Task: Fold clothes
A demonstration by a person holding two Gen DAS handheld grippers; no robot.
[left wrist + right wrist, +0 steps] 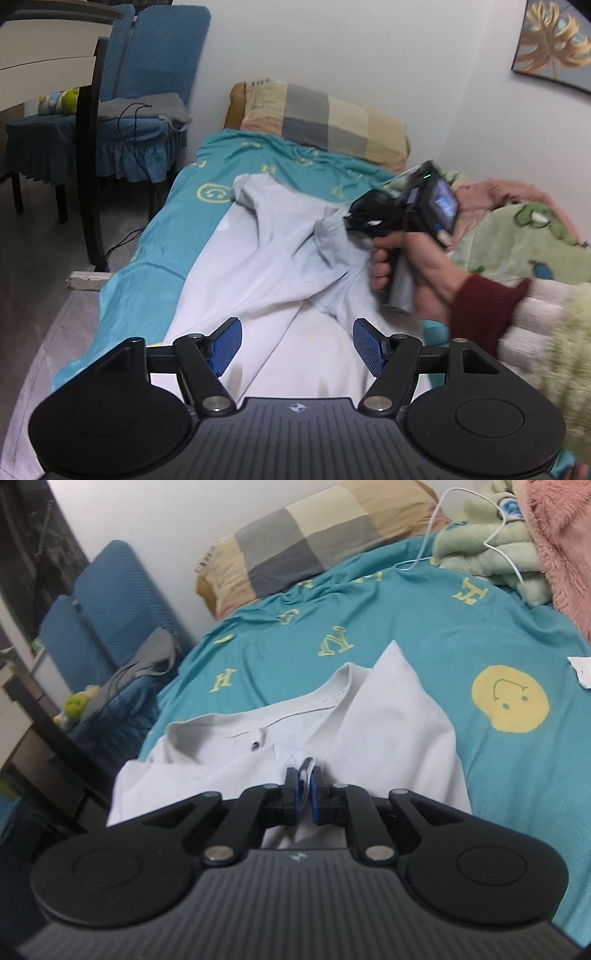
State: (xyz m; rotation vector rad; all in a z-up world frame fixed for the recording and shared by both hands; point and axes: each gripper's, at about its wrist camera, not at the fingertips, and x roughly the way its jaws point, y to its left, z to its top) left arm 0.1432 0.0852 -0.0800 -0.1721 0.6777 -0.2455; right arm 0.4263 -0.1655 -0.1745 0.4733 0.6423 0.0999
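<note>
Your right gripper [303,790] pinches what looks like the white shirt's [388,716] sleeve edge; your left gripper [297,347] gapes above its hem.

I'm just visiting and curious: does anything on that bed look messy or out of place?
Somewhat. A white cable trails loose from the heaped green blanket onto the teal sheet. The pale shirt lies rumpled, one part pinched in the right gripper.

Wall: plain white wall [351,55], a framed leaf picture [554,40] at upper right.
Bed: teal sheet [424,635] with yellow letters and smiley faces; checked pillow [325,118] against the wall.
Chairs: blue-covered chairs [147,74] beside the bed.
Floor: grey floor [33,258].
</note>
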